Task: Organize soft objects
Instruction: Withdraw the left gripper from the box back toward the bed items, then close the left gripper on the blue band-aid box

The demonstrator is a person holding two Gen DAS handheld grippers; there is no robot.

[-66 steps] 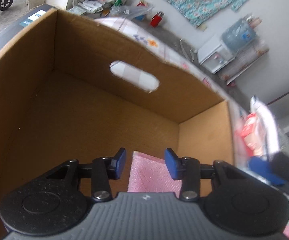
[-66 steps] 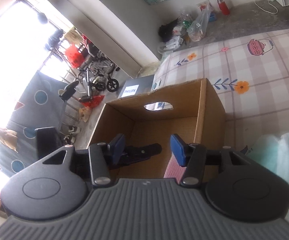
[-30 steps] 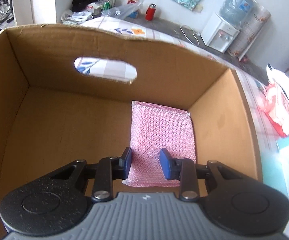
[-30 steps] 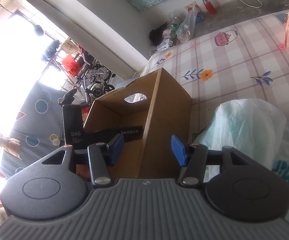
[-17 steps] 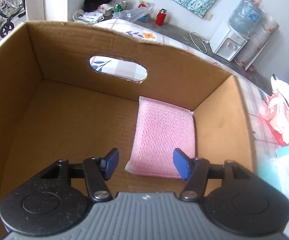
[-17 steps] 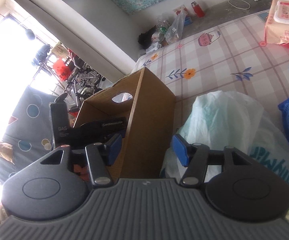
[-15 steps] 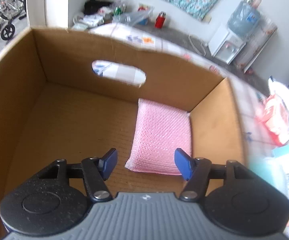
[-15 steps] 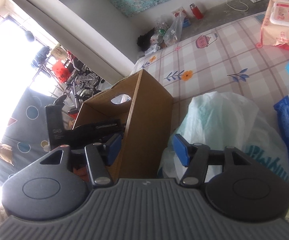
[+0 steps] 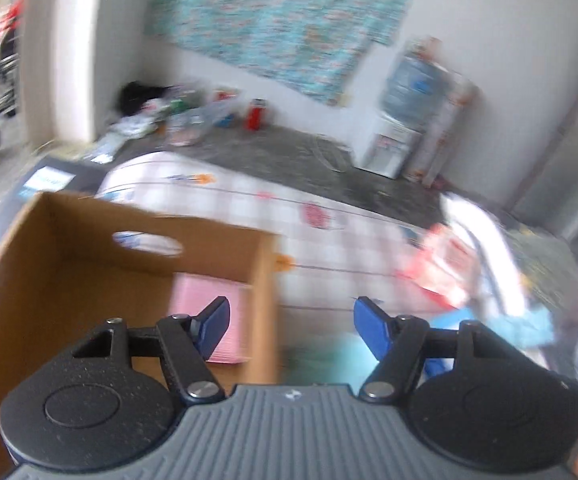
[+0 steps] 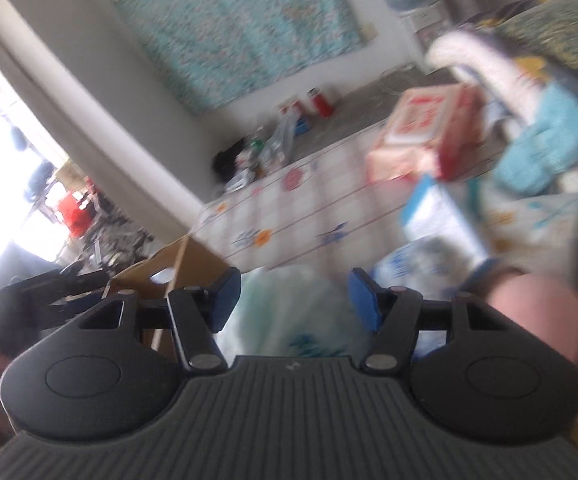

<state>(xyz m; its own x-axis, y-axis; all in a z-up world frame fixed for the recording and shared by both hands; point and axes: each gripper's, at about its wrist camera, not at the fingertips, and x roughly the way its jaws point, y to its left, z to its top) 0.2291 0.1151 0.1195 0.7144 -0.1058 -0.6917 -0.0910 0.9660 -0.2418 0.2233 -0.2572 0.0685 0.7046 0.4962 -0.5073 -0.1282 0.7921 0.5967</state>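
A pink sponge cloth (image 9: 205, 300) lies flat in the right end of the brown cardboard box (image 9: 89, 248). My left gripper (image 9: 291, 322) hangs above the box's right wall, its jaws opening with nothing between them. In the right wrist view the box (image 10: 181, 264) is at the lower left. My right gripper (image 10: 295, 300) is open and empty over a pale green plastic bag (image 10: 289, 308). A pink wipes pack (image 10: 421, 136), a blue packet (image 10: 441, 220) and a light blue cloth (image 10: 549, 144) lie beyond it. Both views are blurred.
Everything rests on a checked, flower-printed sheet (image 9: 329, 232). The wipes pack (image 9: 437, 268) and a white bundle (image 9: 485, 240) lie to the right of the box. A water dispenser (image 9: 401, 120) and floor clutter (image 9: 177, 116) stand by the far wall.
The left gripper let go of the pink cloth in the box, opened, and rose up and to the right. The right gripper swung right, from beside the box to above the bag.
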